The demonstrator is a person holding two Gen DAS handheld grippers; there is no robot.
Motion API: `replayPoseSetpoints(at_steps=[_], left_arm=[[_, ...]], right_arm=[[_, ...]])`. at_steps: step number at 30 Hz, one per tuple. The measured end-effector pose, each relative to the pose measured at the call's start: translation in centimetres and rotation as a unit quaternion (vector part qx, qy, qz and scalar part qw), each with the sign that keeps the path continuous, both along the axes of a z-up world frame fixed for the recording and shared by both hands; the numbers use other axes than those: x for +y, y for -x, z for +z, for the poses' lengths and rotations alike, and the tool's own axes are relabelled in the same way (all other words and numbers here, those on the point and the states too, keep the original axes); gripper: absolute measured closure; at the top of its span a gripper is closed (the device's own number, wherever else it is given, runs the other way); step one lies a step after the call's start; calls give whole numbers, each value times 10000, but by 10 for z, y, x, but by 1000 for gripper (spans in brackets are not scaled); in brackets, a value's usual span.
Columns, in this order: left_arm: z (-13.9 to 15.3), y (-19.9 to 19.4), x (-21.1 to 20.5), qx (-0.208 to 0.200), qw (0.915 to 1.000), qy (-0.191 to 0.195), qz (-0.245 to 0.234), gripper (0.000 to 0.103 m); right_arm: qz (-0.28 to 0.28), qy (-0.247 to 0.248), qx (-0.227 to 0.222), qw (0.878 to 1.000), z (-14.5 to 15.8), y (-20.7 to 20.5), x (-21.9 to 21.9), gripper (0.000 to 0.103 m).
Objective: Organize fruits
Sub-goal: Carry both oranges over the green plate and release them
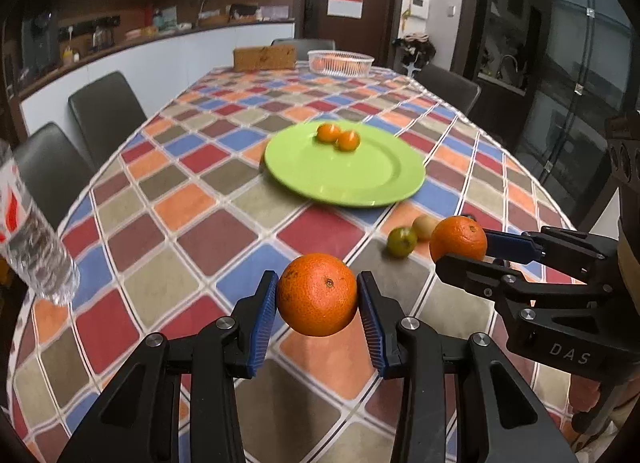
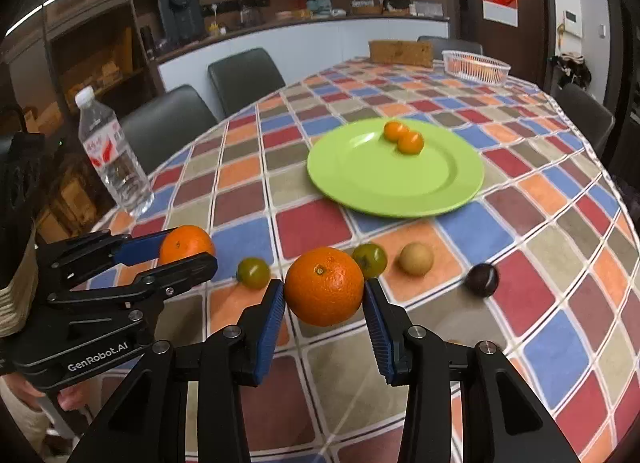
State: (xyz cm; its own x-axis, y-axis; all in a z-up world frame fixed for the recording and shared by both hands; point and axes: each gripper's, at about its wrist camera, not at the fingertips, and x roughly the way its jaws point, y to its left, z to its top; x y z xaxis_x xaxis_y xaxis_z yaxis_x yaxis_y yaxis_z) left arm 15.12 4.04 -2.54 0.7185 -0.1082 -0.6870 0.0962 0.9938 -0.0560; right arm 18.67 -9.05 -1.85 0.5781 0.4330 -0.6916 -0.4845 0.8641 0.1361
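- Above the bench (image 1: 224, 239), we clamp one orange (image 1: 317, 294) in our left gripper (image 1: 317, 303), lifted clear for carrying.
- Our right gripper (image 2: 324, 305) pinches a second orange (image 2: 324, 286), likely bound for the green plate (image 2: 360, 183).

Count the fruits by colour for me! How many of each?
Orange: 4, one in the left gripper, one in the right gripper, two on the green plate.
Green: 2.
Tan: 1.
Dark purple: 1.
Total: 8, leaving out the far basket.
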Motion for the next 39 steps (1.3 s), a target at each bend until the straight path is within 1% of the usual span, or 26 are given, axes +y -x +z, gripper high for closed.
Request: replayPoseSetpoints(at_steps=[8, 15, 19, 26, 32, 36, 39], left_arm=[[22, -16, -10, -301, 9995, 36, -132, 64], [39, -44, -15, -449, 9986, 129, -236, 64], [48, -62, -18, -512, 9981, 99, -319, 64], [56, -96, -20, -504, 9976, 79, -462, 64], [53, -128, -19, -425, 9971, 172, -604, 64], [45, -153, -18, -273, 9973, 229, -646, 64], [38, -172, -16, -98, 9977, 280, -613, 64]], right_arm=[[-107, -146, -316, 9993, 25, -9, -12, 62], [-190, -262, -468, 9984, 43, -33, -19, 62], [-213, -274, -523, 9980, 52, -51, -21, 62], [-242, -272, -456, 9983, 60, -88, -22, 62], [-242, -104, -368, 9990, 61, -119, -19, 62], [-234, -23, -192, 9995, 55, -139, -17, 62], [-245, -60, 42, 9997, 46, -157, -17, 62]])
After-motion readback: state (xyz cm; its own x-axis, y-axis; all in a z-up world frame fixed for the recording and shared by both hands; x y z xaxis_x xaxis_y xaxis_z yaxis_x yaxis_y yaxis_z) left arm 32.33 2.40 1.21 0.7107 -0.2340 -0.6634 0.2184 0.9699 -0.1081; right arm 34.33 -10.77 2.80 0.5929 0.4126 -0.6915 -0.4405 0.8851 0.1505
